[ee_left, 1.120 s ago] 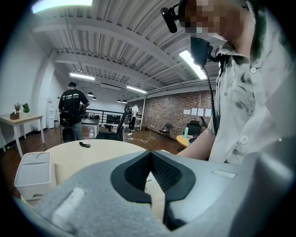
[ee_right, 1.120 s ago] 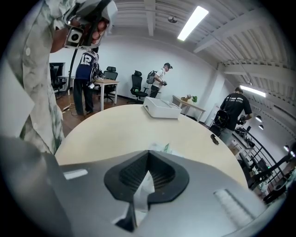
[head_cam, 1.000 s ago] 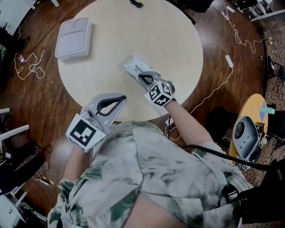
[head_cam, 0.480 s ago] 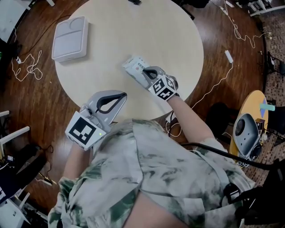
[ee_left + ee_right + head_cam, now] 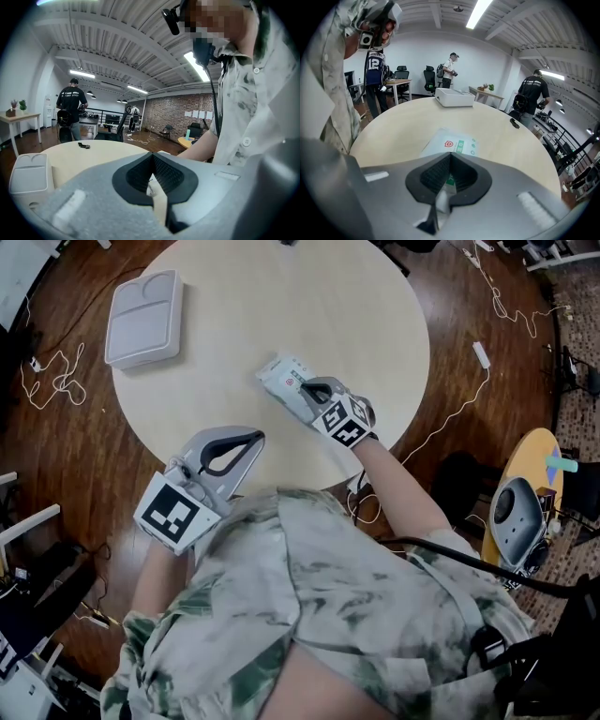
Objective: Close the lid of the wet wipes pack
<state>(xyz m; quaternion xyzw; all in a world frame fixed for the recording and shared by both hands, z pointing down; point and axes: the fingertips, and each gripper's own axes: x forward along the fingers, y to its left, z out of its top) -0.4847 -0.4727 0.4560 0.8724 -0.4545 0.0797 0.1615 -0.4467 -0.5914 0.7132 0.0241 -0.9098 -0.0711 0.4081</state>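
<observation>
The wet wipes pack (image 5: 284, 376) lies flat on the round surface (image 5: 281, 296), a little right of the middle. Its long axis slants from far-left to near-right as the person sees it. The right gripper (image 5: 309, 388) is laid almost along that same line, with its tip over the near end of the pack. In the right gripper view the pack (image 5: 457, 144) stretches straight ahead from under the jaws. Those jaws are pressed together with nothing caught between them, and the pack's green print shows through the opening behind their tips. So the right one is plainly nearer.

The left gripper (image 5: 258, 438) hangs back at the near rim, well apart from the pack, and its jaws are likewise clenched on nothing.

The pack is a pale, soft-looking pouch with a red shield mark and a green band on its top face. The lid itself sits under the right gripper, and I cannot tell whether it is already pressed flat. My guess is that a downward press there would finish it.
</observation>
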